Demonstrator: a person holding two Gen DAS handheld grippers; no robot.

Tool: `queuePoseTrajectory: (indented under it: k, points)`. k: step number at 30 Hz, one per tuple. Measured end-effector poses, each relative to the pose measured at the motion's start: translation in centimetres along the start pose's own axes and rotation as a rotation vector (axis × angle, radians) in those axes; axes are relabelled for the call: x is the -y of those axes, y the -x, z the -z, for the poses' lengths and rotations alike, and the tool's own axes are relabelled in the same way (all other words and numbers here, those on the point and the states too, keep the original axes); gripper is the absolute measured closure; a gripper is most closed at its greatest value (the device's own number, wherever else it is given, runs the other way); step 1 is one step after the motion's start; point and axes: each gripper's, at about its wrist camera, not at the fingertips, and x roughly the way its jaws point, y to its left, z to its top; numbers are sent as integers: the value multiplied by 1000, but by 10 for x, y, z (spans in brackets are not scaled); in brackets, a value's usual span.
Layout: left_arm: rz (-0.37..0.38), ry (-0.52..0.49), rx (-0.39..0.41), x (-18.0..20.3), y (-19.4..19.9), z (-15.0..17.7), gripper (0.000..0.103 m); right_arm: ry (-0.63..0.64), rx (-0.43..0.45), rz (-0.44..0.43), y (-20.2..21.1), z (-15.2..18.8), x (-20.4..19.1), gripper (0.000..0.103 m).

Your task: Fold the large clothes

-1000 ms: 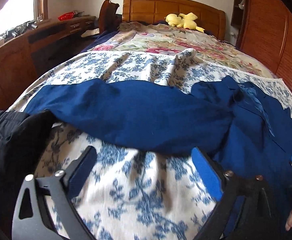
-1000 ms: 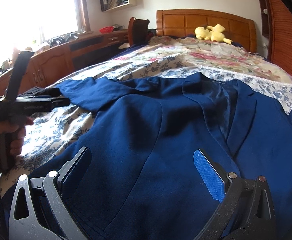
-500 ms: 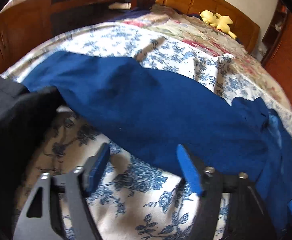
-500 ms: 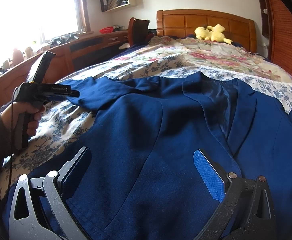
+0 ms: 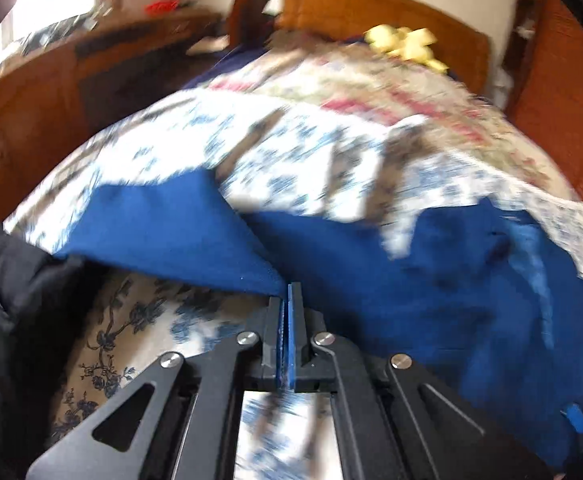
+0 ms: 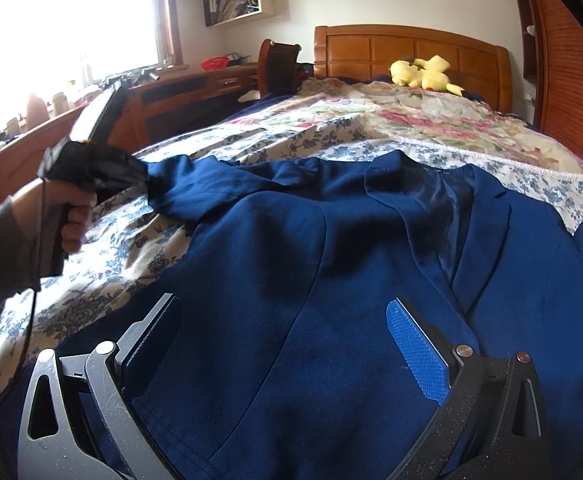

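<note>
A large navy blue jacket [image 6: 331, 280] lies spread on the floral bedsheet [image 6: 131, 256], lapels up. Its left sleeve [image 5: 179, 232] stretches out to the left. My left gripper [image 5: 287, 300] is shut on the near edge of that sleeve; the right wrist view shows it [image 6: 147, 180] pinching the sleeve end. My right gripper [image 6: 287, 344] is open and rests low over the jacket's front hem, one finger on each side of the cloth, gripping nothing.
A black garment [image 5: 7, 300] lies at the bed's left edge. A yellow plush toy [image 6: 423, 74] sits by the wooden headboard [image 6: 407, 50]. A wooden desk [image 6: 195, 88] runs along the left, a wardrobe [image 6: 567, 80] on the right.
My left gripper moved onto the sleeve's near edge and shut on it; the sleeve cloth is now creased and pulled. The right gripper has stayed put and open.
</note>
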Motion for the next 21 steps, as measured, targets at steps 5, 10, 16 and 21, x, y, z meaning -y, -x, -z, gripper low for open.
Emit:
queuePoseTrajectory:
  k: [5,10,16,21]
  points:
    - [114,-67,53,42,61,14,103,-2,7,-1,2,-1,1,0]
    - [101,-106,22,47,74,37,102,8,18,4,4,-1,0,0]
    - [98,-117,23,32,92,52,93,9,18,4,4,-1,1,0]
    - [61,-92,31,5,97,63,77,9,18,4,3,-1,2,0]
